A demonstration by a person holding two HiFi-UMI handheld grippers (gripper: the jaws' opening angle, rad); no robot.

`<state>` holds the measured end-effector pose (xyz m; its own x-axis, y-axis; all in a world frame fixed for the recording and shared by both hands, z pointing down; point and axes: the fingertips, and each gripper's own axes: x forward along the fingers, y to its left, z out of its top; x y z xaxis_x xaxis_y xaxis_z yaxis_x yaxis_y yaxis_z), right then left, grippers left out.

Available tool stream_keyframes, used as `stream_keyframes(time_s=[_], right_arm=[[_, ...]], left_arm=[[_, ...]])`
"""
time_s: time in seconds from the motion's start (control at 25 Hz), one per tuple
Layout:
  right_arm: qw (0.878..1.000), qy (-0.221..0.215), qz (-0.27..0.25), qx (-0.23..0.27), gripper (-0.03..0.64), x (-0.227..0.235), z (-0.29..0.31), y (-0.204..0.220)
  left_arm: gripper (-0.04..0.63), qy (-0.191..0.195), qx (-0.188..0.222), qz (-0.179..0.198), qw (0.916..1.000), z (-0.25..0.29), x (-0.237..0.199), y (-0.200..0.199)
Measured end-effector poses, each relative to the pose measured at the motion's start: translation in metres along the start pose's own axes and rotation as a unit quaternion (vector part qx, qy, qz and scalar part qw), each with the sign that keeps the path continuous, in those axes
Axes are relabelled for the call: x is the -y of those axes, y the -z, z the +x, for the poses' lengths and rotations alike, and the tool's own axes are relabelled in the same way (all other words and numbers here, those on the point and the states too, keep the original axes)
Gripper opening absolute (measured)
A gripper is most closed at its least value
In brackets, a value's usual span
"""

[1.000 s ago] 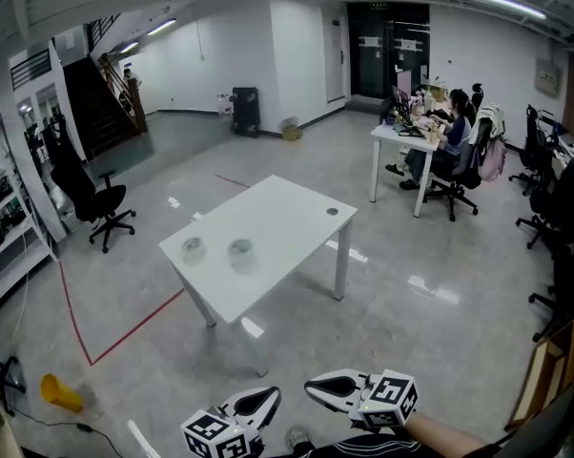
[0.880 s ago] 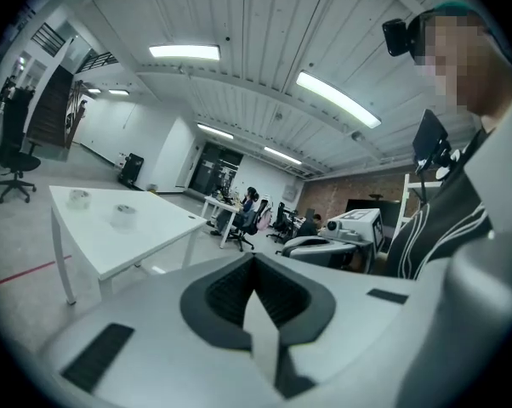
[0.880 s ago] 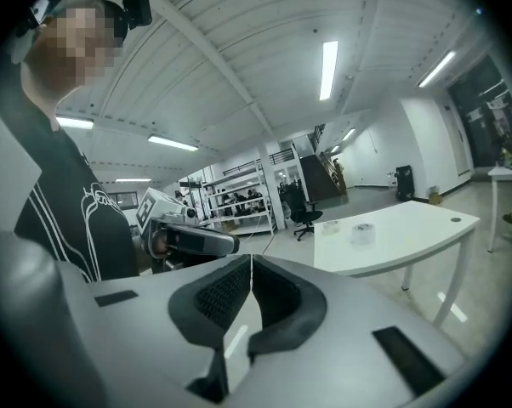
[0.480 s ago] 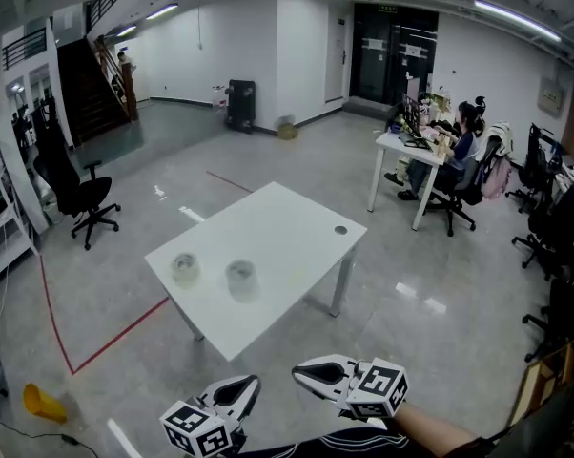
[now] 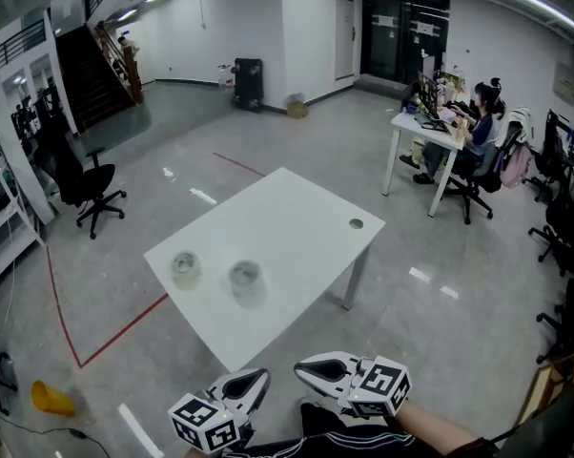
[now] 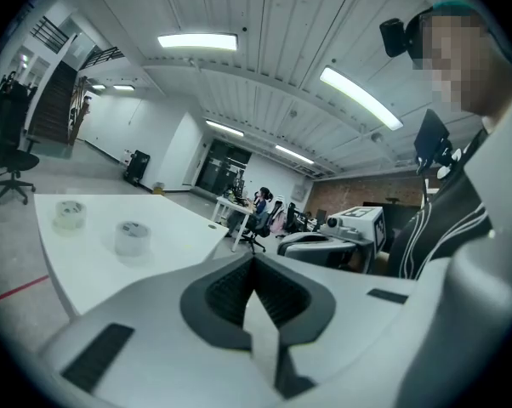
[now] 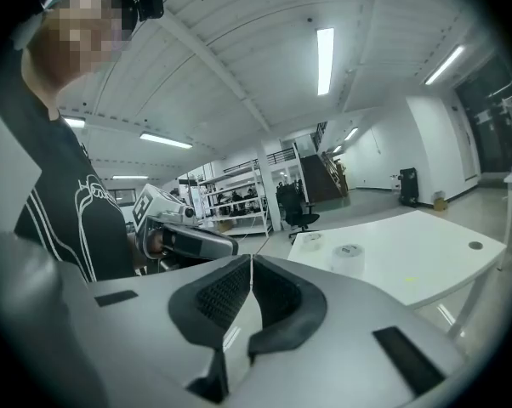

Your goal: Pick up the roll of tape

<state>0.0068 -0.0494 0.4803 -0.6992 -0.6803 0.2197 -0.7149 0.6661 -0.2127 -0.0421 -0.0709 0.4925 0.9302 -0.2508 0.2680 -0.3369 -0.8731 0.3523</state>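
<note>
Left gripper [image 5: 258, 382] and right gripper [image 5: 306, 370] both have their fingers closed and empty, well short of the bench [image 5: 297, 208]. If they arrive unopened, I judge they could shove the roll of tape [image 5: 246, 277] into the second roll [image 5: 185, 267] just beside it.

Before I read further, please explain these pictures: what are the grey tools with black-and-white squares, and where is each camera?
A person holds a tool in each hand: the left gripper and the right gripper; the squared cubes belong to them. One picture comes from a camera on the person's head, looking down. The two others come from cameras riding on the grippers, looking along their jaws. On the white table lie the left tape roll and the right tape roll. Both pairs of jaws are shut and hold nothing.
</note>
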Motion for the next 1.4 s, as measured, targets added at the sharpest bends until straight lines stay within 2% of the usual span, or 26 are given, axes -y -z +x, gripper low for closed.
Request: stream_keyframes(time_s=[0.4, 0.76, 0.96, 1.08, 1.24, 1.4], right_arm=[[0.998, -0.057, 0.029, -0.019, 0.014, 0.086, 0.05, -0.007], [0.991, -0.102, -0.022, -0.082, 0.016, 0.141, 0.099, -0.008], [0.986, -0.118, -0.057, -0.104, 0.025, 0.173, 0.135, -0.008], [0.979, -0.131, -0.089, -0.131, 0.118, 0.189, 0.159, -0.001], [0.959, -0.144, -0.165, -0.18, 0.136, 0.21, 0.192, 0.017], [0.938, -0.157, -0.203, -0.232, 0.143, 0.219, 0.223, 0.039]], left_arm=[[0.003, -0.058, -0.007, -0.034, 0.9977, 0.036, -0.068, -0.017], [0.003, -0.089, -0.002, -0.053, 0.9947, 0.074, -0.129, -0.036], [0.003, -0.127, 0.009, -0.068, 0.9895, 0.07, -0.151, -0.048], [0.003, -0.159, 0.015, -0.074, 0.9844, 0.063, -0.165, -0.05], [0.003, -0.193, 0.031, -0.084, 0.9771, 0.056, -0.176, -0.052], [0.003, -0.217, 0.044, -0.087, 0.9712, 0.043, -0.183, -0.06]])
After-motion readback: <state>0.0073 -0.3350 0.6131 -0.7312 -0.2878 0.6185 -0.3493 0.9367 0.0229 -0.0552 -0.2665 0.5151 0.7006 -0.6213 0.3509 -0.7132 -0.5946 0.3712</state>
